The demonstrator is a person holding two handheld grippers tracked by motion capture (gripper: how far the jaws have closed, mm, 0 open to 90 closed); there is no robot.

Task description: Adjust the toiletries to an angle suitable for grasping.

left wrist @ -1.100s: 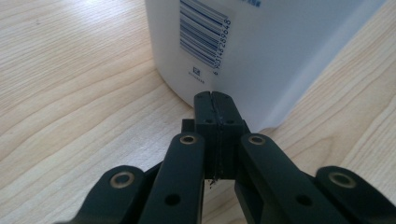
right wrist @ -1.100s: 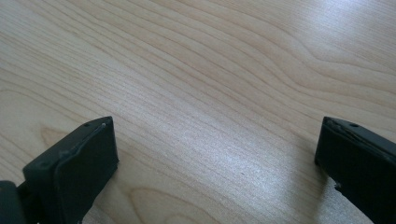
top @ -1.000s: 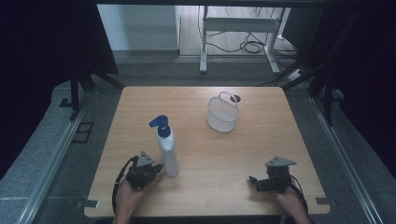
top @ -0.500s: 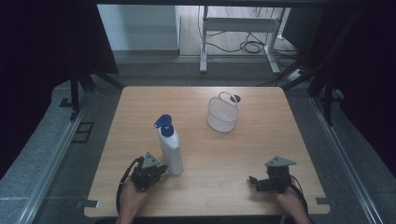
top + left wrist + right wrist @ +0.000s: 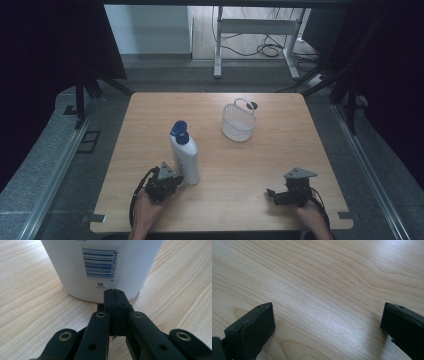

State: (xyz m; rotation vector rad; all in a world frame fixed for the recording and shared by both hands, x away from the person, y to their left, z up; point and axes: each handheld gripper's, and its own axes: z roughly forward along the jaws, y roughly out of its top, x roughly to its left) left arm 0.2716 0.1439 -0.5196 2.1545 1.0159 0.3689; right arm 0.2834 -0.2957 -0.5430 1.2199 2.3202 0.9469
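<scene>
1. Light wooden desk (image 5: 280, 165) on grey floor, dark curtains either side.
2. High view: white bottle (image 5: 184, 156) with blue cap upright near the front left; white wire basket (image 5: 239, 122) farther back, well apart.
3. Left gripper view: left gripper (image 5: 115, 293), jaws pressed together, empty, tips just at the bottle's base; barcode label (image 5: 99, 263) legible.
4. Right gripper view: right gripper (image 5: 328, 320) spread wide over bare wood.

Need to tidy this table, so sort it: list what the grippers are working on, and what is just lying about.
In use:
- bottle, with the shut left gripper at its base
- left gripper, jaws pressed together

Lying about:
- basket, standing apart at the far side
- right gripper, open over bare table
</scene>
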